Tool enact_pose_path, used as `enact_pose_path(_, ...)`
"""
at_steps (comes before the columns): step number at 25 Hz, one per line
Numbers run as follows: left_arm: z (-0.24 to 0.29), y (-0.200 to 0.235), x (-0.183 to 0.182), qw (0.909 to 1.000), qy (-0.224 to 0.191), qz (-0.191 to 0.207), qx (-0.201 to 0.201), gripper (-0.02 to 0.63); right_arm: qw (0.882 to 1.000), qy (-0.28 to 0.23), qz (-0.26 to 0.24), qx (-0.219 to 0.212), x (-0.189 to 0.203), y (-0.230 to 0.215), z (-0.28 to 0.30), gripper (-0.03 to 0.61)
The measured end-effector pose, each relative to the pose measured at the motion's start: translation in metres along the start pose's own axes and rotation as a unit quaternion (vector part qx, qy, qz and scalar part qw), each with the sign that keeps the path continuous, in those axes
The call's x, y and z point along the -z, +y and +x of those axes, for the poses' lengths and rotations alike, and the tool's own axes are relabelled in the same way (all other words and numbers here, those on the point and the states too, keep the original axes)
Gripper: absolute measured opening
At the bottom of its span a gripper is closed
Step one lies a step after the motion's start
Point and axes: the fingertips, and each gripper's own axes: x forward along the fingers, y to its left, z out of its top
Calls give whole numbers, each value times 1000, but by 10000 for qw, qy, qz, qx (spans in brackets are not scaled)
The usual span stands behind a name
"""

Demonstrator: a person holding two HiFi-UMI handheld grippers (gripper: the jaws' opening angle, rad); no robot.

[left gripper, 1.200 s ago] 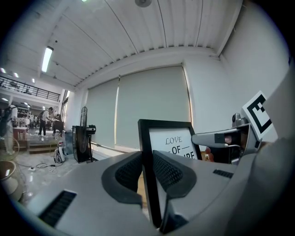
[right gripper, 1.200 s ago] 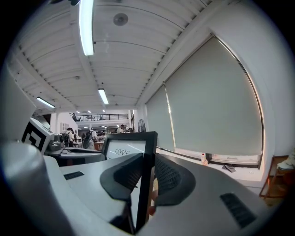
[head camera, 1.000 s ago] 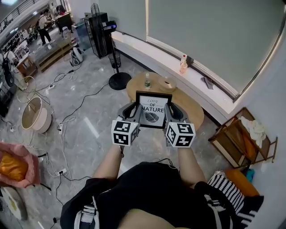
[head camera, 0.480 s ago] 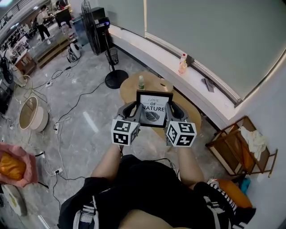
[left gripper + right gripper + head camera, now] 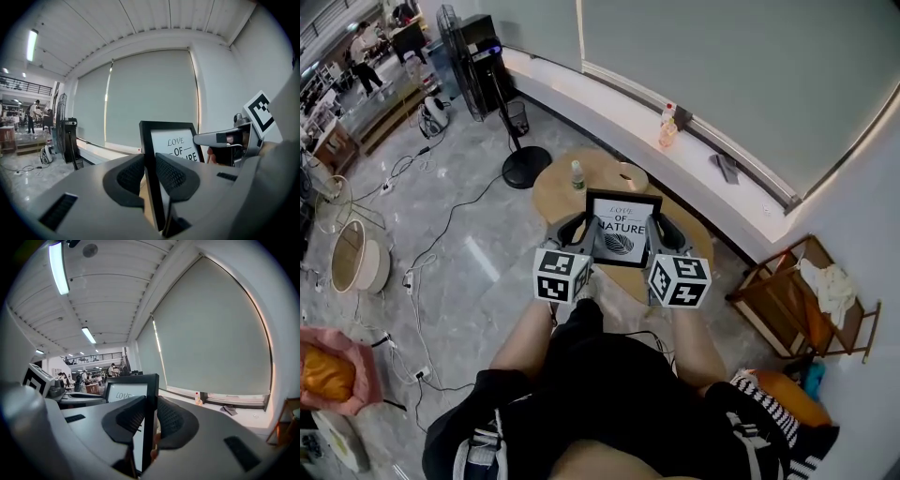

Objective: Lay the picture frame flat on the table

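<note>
A black picture frame (image 5: 622,228) with a white print and a leaf is held upright in the air above the round wooden table (image 5: 553,187). My left gripper (image 5: 589,231) is shut on its left edge, my right gripper (image 5: 652,232) on its right edge. In the left gripper view the frame's black edge (image 5: 151,178) stands clamped between the ribbed pads (image 5: 171,176). The right gripper view shows the frame's other edge (image 5: 149,418) pinched between its pads (image 5: 131,417).
On the table stand a small bottle (image 5: 577,174) and a bowl (image 5: 627,175). A floor fan (image 5: 525,167) stands left of the table. A bottle (image 5: 667,127) sits on the window ledge. A wooden rack (image 5: 792,305) is at the right. Cables run over the floor.
The table and room have slid left and down in the head view as the person steps closer. The frame stays upright between both grippers.
</note>
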Motion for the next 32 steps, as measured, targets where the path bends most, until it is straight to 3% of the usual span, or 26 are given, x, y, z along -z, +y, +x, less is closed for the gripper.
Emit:
enact_pose_path(12,134,48,-27,9977,-32,52,673,87,9978,15,56,661,-26,-63,106,94)
enact_pose_path(19,244,85,-49,9902,170,161,1379,89,9909,93,279,1312,-46,-114,190,94)
enact_pose_path(27,366,84,-22,9664,856,216,2413,89,9678,572,821,2311,-11,-192,251,94)
enact_pose_path(32,411,47,28,9423,1509,310,2973,89,9409,1059,1412,2891,46,-240,245,94)
